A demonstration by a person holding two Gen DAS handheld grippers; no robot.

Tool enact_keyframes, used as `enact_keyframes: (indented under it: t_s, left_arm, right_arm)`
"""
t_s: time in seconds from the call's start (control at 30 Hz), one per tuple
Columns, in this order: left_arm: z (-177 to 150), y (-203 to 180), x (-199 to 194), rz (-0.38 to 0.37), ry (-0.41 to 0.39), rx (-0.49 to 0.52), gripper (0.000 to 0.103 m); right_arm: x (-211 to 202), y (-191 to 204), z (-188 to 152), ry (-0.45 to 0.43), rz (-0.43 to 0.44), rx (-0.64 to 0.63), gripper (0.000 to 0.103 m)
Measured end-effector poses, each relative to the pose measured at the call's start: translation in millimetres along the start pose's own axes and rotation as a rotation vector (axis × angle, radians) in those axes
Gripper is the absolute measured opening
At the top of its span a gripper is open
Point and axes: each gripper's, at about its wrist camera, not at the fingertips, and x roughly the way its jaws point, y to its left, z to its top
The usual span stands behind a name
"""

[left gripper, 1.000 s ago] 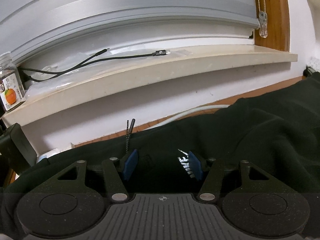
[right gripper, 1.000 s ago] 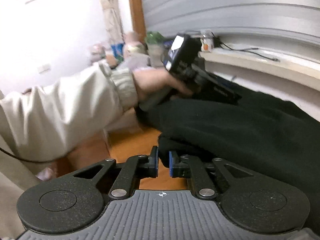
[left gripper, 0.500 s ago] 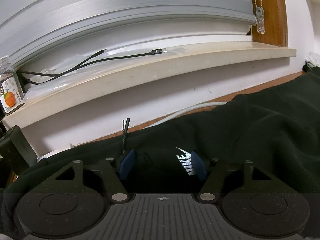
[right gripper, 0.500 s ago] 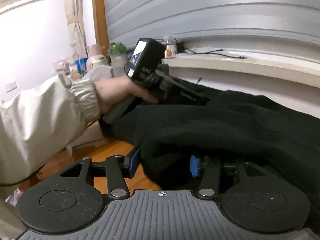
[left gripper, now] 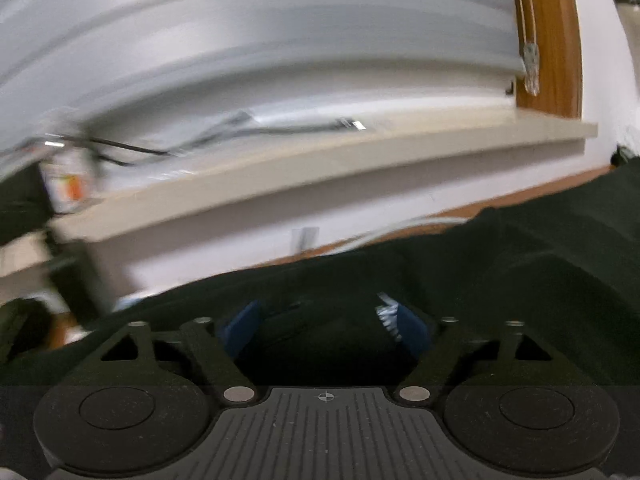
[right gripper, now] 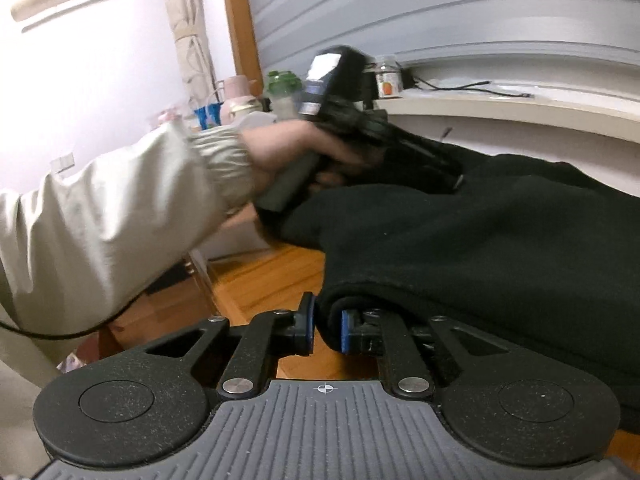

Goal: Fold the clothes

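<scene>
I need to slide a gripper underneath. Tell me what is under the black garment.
Under the black garment, wooden tabletop shows at its near edge. Whatever else lies beneath is covered.

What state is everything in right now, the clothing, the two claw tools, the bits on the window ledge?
Black garment: spread on the wooden table, partly folded.
Right gripper: jaws closing on the garment's folded edge.
Left gripper: jaws opening, garment lying between them, not pinched.
Window blind: lowered.
Black cable: lying loose on the ledge.
Small jar: upright, lid on.
</scene>
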Motion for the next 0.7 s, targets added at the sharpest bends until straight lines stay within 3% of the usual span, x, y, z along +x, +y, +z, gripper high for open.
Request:
enact_keyframes:
  t_s: [0.1,0.23,0.3,0.43,0.5,0.7]
  left_arm:
    - [-17,18,-56,0.051,-0.063,-0.043,0.084]
    - [-55,54,-129,0.152,-0.142,-0.153,0.1]
    - [-74,69,-146,0.178,-0.152,-0.203,0.1]
    - [-95,97,-145,0.154,-0.14,-0.318,0.099]
    - [-98,108,-134,0.136,-0.12,-0.362,0.095]
    - [-97,117,-115,0.052,-0.062,-0.392,0.058]
  right_arm:
    - [-2,8,-1,-0.025,-0.055,-0.048,0.026]
    - [3,15,-3,-0.05,-0.097,-0.086,0.038]
    - [8,16,-5,-0.058,-0.106,-0.095,0.047]
    - [15,15,-4,-0.066,-0.12,-0.096,0.047]
    - [17,12,-3,-0.065,-0.122,-0.093,0.047]
    - [23,2,-3,-0.061,-0.109,-0.04,0.046]
